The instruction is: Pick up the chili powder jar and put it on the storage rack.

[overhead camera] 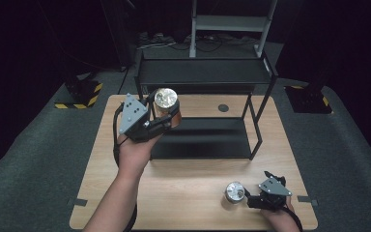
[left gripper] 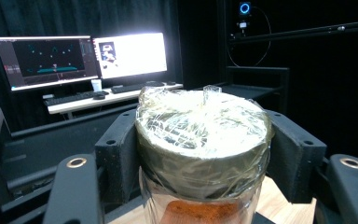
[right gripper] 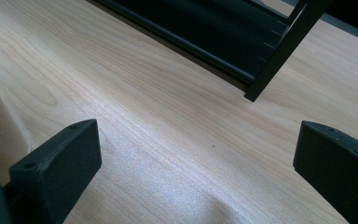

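We find left gripper clamped on film-wrapped glass jar, lifted at table's 11 o'clock beside black shelf rack. Right gripper jaws wide, holding nothing; second jar just at its 9 o'clock.

A: What surrounds the wooden bench?
B: Grey carpet and black curtains.
A: Any furniture?
B: A black metal shelf rack at twelve o'clock; two lit monitors on a desk.

Black grippers, grey triangular plates
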`<state>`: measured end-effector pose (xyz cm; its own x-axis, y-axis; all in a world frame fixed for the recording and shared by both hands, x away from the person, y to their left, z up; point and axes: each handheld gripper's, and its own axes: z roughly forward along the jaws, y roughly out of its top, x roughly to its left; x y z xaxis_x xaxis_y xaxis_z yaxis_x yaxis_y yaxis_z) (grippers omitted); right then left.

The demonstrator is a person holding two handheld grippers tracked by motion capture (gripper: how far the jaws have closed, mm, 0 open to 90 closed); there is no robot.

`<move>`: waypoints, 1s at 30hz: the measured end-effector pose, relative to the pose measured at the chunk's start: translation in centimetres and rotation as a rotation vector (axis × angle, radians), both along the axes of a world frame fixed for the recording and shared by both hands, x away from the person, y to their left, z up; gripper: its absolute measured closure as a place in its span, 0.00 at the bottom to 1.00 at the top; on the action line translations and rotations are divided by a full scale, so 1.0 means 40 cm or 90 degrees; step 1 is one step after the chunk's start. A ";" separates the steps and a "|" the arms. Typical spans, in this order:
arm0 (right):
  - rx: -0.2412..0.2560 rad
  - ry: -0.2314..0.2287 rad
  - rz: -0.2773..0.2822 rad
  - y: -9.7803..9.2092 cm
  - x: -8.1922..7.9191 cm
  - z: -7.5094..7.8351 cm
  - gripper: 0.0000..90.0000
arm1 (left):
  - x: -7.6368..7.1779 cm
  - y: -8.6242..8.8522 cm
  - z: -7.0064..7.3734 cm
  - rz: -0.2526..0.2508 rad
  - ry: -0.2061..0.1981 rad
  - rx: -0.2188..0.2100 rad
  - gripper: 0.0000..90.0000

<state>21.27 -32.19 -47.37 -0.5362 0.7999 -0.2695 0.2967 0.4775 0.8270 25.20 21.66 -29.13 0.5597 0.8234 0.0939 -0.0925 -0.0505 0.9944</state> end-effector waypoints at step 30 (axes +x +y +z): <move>0.008 0.001 -0.001 -0.005 0.001 -0.001 0.00 | 0.086 -0.043 0.099 0.030 -0.020 -0.012 0.38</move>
